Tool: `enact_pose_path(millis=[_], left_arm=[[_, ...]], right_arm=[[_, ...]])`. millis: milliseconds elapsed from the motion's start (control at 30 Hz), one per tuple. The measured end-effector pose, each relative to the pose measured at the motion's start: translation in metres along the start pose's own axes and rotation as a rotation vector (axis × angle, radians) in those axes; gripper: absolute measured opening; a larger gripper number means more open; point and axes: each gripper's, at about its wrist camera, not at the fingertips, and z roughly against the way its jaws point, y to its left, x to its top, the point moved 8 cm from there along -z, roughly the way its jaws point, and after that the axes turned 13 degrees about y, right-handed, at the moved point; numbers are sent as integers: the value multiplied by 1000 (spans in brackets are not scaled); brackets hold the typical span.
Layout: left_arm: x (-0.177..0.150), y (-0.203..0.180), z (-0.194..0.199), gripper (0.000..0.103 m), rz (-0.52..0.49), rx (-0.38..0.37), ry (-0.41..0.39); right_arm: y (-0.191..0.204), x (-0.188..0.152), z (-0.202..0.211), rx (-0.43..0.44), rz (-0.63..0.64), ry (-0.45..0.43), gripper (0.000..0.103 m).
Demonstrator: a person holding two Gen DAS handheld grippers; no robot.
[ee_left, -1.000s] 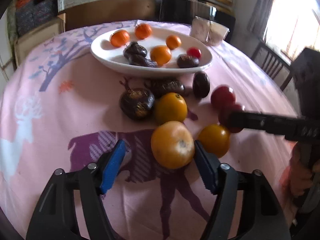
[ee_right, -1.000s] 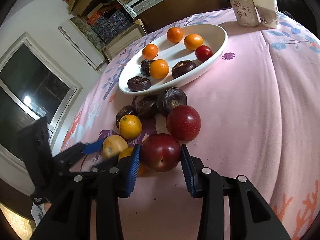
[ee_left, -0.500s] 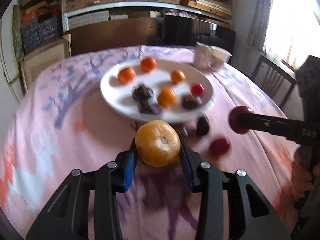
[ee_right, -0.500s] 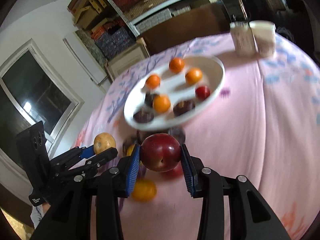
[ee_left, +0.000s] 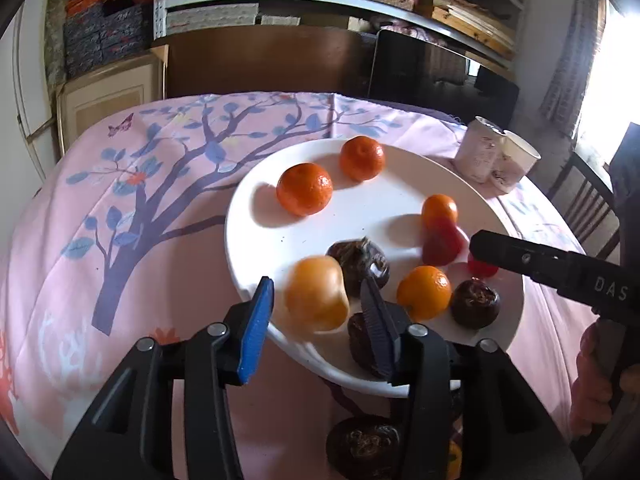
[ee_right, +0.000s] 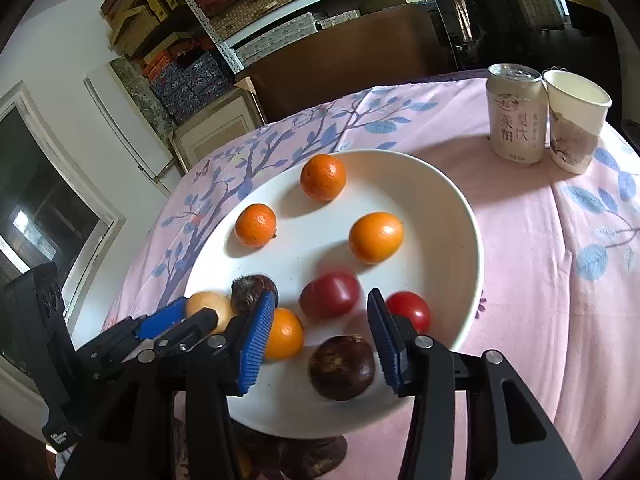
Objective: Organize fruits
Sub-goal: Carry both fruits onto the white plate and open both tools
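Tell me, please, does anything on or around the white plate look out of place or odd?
Two things stand out. The yellow-orange fruit and the dark red fruit over the white plate are motion-blurred, apparently loose between open fingers. A dark fruit also lies off the plate on the tablecloth.

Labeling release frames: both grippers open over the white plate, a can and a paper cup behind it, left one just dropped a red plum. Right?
Not quite: the left gripper is letting go a yellow-orange fruit, blurred between its open fingers in the left wrist view. The red plum is at the right gripper. The rest holds.
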Motion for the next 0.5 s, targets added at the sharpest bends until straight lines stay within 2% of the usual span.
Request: enact_pose_path(millis=[67, 300, 500], left_arm=[[-2, -1, 8, 59, 10, -14, -18], [-30, -6, 39, 60, -21, 1, -57], [-71, -8, 45, 62, -32, 18, -29]], right_arm=[[-1, -2, 9, 12, -1, -14, 49], [8, -33, 44, 37, 39, -55, 49], [3, -78, 56, 60, 42, -43, 50]])
